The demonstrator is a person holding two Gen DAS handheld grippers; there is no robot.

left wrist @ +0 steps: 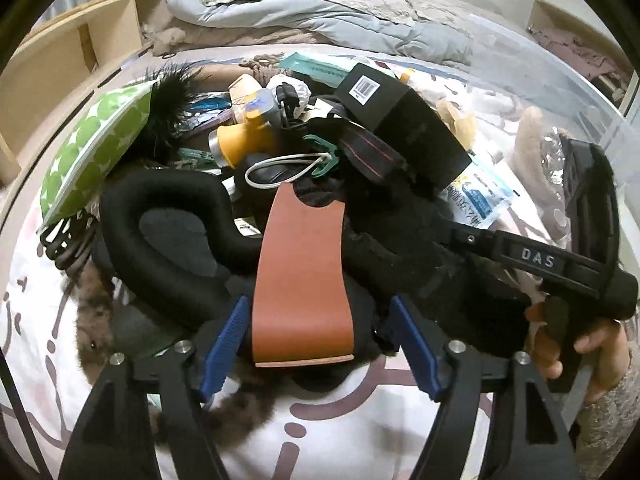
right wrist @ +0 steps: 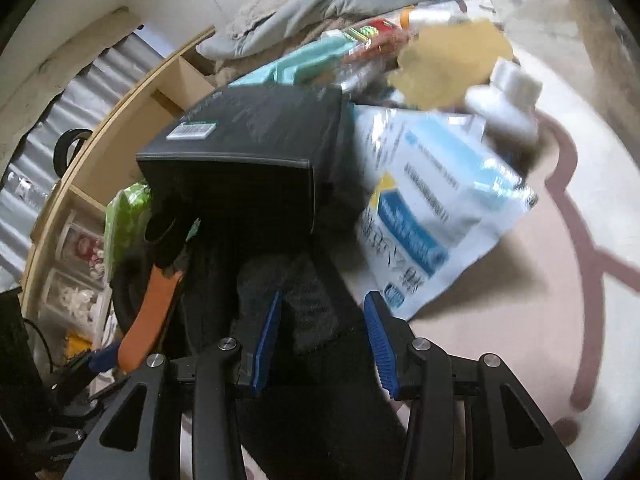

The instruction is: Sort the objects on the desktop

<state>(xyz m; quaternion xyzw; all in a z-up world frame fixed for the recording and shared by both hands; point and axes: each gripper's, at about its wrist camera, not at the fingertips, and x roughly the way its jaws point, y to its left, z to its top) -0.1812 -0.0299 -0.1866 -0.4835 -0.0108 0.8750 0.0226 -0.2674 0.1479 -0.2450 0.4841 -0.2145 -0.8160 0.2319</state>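
Brown leather strap [left wrist: 304, 280] lying lengthwise on the bed's clutter pile, long axis running straight away from the left gripper [left wrist: 316, 344], near end between released jaws, pads clear of it. Right gripper [right wrist: 320, 340] clenched on dark fuzzy cloth [right wrist: 308, 304], below the black box [right wrist: 248, 152].

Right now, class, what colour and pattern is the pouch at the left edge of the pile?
Green with white spots, clearest in the left wrist view.
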